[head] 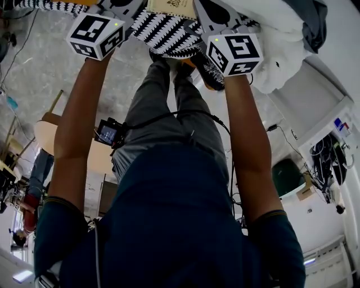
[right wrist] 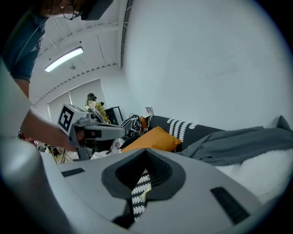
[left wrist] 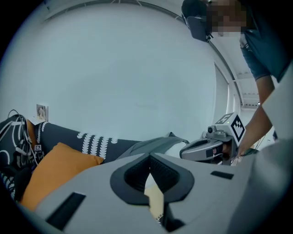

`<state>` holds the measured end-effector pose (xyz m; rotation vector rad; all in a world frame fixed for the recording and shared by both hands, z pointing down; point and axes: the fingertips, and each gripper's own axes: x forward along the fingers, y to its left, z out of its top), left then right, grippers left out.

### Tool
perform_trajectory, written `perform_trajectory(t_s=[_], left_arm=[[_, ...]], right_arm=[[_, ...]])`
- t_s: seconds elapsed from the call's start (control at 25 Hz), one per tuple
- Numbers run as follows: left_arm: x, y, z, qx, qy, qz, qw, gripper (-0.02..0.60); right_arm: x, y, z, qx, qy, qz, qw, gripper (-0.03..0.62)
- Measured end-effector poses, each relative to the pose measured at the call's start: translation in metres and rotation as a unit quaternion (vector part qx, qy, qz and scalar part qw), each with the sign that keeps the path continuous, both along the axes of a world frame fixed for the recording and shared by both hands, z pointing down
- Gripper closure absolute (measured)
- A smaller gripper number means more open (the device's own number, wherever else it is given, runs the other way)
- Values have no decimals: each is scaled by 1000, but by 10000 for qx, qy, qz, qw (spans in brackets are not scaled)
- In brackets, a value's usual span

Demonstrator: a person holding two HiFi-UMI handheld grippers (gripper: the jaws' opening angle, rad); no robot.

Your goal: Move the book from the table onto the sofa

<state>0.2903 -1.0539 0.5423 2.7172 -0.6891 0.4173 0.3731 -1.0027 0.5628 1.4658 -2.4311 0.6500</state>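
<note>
From the head view, I have my left gripper [head: 115,8] and right gripper [head: 215,16] carrying the book [head: 169,27] between them, up in the air. In the left gripper view, the jaws are clenched on the book's cream edge [left wrist: 154,199], with the sofa [left wrist: 94,142] ahead. In the right gripper view, the jaws are clenched on its patterned cover [right wrist: 139,192].

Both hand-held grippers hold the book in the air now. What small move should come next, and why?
Probably carry the book forward toward the sofa, keeping both grips. The left hand-held gripper and the right hand-held gripper are shut on its edges, and it hangs above the floor, with the orange cushion and grey blanket ahead.
</note>
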Motion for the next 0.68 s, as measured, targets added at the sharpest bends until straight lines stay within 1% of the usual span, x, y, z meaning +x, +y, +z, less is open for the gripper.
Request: perform_trajectory(t_s=[0.16,0.4,0.52,0.68], left_arm=[[-4,8,-32,193,47,38,9998,578],[-20,23,-71,324,47,15,9995,578],[-28,36,-82,313,47,9,9995,578],[-41,60,-88,167,-43,25,9998,578]], right_arm=[[-4,7,-35,214,68,-106,9997,580],[-14,28,-71,285,178,-284,9990,580],[-19,49,-74,169,269,-397,9987,580],[-24,91,-62,-282,312,-489,9979,580]])
